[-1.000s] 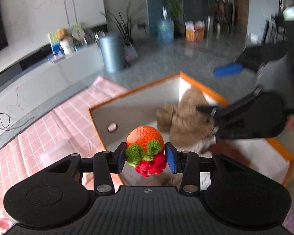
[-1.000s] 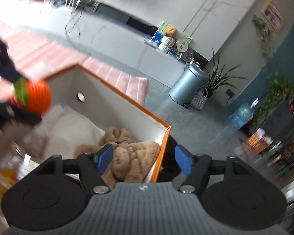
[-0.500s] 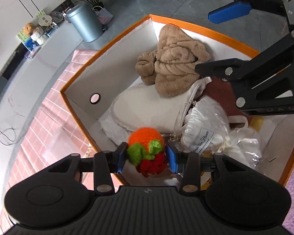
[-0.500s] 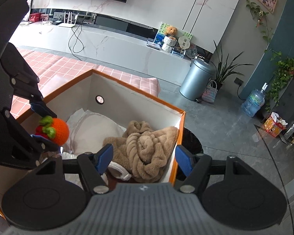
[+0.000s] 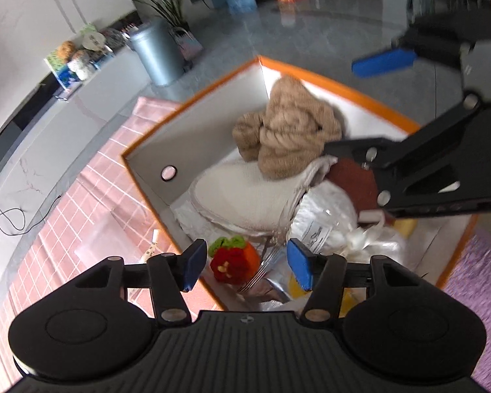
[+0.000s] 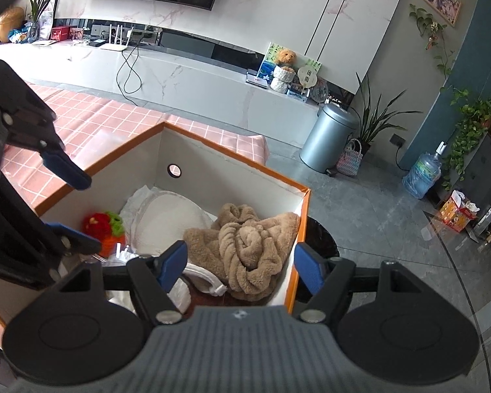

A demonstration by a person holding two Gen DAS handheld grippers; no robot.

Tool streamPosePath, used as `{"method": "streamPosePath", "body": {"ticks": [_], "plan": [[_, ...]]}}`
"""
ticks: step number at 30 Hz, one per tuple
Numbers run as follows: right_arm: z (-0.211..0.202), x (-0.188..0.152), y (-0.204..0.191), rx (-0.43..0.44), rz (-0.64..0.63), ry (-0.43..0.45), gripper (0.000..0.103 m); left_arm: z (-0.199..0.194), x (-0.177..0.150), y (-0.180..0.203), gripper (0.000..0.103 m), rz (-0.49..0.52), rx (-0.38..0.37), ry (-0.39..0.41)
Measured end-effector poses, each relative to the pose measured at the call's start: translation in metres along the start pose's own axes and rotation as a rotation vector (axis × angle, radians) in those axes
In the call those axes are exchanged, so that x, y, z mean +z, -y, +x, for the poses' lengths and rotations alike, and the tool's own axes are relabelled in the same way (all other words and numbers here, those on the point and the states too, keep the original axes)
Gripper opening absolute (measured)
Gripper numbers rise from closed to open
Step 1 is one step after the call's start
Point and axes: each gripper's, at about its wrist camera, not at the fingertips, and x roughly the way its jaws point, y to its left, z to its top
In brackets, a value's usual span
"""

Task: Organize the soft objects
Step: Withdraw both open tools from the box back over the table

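Both tools are spread open and hold nothing. The left tool [image 5: 245,263] hangs over the near corner of the box [image 5: 337,80], and the toy [image 5: 234,263] lies just below and between its pads, resting on the box contents close to the near wall. The right tool [image 6: 240,267] hovers over the far side, above the brown blanket [image 6: 245,245].

The main risk, as I judge it, is the left tool dipping or closing as it leaves: its pads flank the toy closely and could snag the yarn or drag it back out. A clear plastic fork [image 5: 262,271] lies just right of the toy and could catch too. The two tools are also near each other over the box and could collide.

The toy is a small crocheted fruit: orange body, green leaves, red knobbly cluster with a yellow spot. It looks soft and light, lying tipped on its side beside the white cushion [image 5: 245,196].
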Motion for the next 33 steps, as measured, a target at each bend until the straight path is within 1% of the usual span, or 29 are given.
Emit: {"method": "streamPosePath", "body": {"ticks": [2,3,10,14,17,20,22,25,28,30,33], "plan": [[-0.005,0.0,-0.003,-0.005,-0.002,0.011,0.077,-0.013,-0.007,-0.003,0.067,-0.041,0.006,0.045],[-0.007,0.001,-0.004,-0.005,-0.003,0.016,0.077,-0.019,-0.01,-0.005,0.068,-0.066,0.009,0.066],[-0.027,0.007,-0.025,0.011,-0.02,0.054,0.078,-0.057,-0.041,-0.017,0.069,-0.227,0.017,0.181],[-0.041,0.011,-0.04,0.034,-0.013,0.084,0.079,-0.076,-0.067,-0.027,0.07,-0.343,-0.003,0.236],[-0.05,0.015,-0.056,0.062,-0.01,0.103,0.079,-0.086,-0.088,-0.029,0.074,-0.4,0.025,0.261],[-0.058,0.019,-0.075,0.098,0.008,0.126,0.08,-0.094,-0.112,-0.033,0.074,-0.48,0.05,0.29],[-0.062,0.02,-0.089,0.124,0.028,0.144,0.081,-0.098,-0.13,-0.038,0.074,-0.544,0.081,0.32],[-0.066,0.019,-0.112,0.165,0.074,0.159,0.082,-0.105,-0.156,-0.045,0.074,-0.63,0.164,0.347],[-0.066,0.02,-0.132,0.235,0.146,0.148,0.082,-0.112,-0.177,-0.052,0.073,-0.7,0.251,0.364],[-0.065,0.021,-0.147,0.28,0.196,0.143,0.083,-0.118,-0.194,-0.058,0.073,-0.763,0.258,0.381],[-0.06,0.021,-0.173,0.303,0.236,0.144,0.083,-0.122,-0.218,-0.068,0.072,-0.853,0.257,0.413]]}}
